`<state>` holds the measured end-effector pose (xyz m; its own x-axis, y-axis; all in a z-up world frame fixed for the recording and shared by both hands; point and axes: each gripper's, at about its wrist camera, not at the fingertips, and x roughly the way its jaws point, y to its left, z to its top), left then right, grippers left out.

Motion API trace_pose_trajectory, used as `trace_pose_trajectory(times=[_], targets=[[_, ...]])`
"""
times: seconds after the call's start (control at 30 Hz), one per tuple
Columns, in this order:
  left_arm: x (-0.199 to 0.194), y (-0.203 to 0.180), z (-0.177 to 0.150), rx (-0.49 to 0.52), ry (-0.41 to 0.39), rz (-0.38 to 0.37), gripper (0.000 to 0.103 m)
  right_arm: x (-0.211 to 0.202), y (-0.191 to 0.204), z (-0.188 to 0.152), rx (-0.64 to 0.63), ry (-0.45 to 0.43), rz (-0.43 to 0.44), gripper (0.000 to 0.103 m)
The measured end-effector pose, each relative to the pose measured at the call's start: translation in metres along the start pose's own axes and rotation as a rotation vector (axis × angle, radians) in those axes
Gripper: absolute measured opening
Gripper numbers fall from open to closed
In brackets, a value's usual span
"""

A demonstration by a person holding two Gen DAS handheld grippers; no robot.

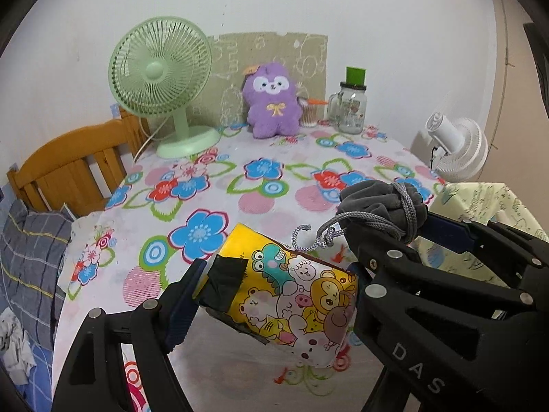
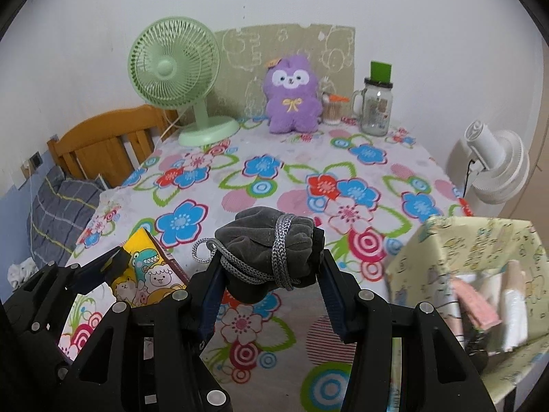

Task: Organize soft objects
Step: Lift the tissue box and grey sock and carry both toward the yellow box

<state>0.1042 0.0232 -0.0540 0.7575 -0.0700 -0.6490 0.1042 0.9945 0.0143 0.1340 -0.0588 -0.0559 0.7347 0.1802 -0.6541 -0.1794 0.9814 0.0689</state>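
Left gripper (image 1: 274, 295) clamps cartoon pouch (image 1: 291, 298); right gripper (image 2: 269, 271) clamps grey pouch (image 2: 264, 250).

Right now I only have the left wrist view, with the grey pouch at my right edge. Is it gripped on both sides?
Observer: Yes. In the right wrist view both fingers of the right gripper press the grey pouch, one on each side.
Operator: I can only see the top of the pale yellow box beside it. Is it open?
Observer: The box is open on the side facing that camera.
Operator: Is anything inside?
Observer: A pink item and a white item are in it. Both are too blurred to identify.
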Motion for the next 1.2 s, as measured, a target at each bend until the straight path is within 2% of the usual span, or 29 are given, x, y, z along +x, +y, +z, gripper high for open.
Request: trace_pose_trajectory(times=[0.57,0.9,1.2], targets=[[-0.034,-0.051,0.014,0.048,-0.095,-0.023,0.083,-0.056,-0.042,0.003,0.025,-0.103,-0.037,0.055],[-0.037,-0.084,0.02,0.072,-0.12,-0.051,0.083,-0.072,-0.075,0.002,0.049,-0.134,-0.065,0.055],[-0.029,-0.122,0.025,0.122,-0.115,-0.109,0.083,-0.08,-0.112,-0.003,0.089,-0.141,-0.105,0.055]])
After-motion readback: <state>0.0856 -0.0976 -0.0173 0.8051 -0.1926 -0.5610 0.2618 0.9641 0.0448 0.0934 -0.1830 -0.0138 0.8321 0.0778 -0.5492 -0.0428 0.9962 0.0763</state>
